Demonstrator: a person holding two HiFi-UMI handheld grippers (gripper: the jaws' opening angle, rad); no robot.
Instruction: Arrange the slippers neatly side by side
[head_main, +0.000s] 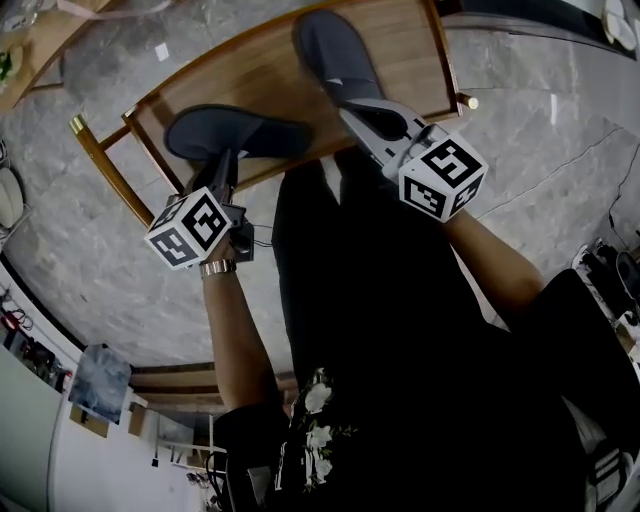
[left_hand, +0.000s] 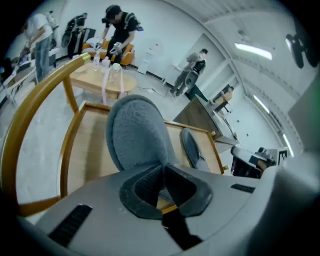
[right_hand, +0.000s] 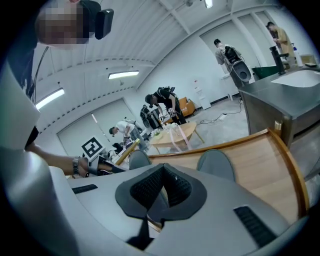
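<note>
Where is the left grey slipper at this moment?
In the head view, the left slipper is at the near left edge of the wooden bench, pinched in the left claw, apart from the right slipper on its right.

Low bench of light brown wooden board in a brass-coloured metal tube frame, standing on a grey marble-patterned floor. Beyond it, a round pale wooden table bearing clear plastic bottles; a person in black clothing bends just behind that table. A stainless steel counter stands beside the bench, with a further person well behind it near the white wall.
</note>
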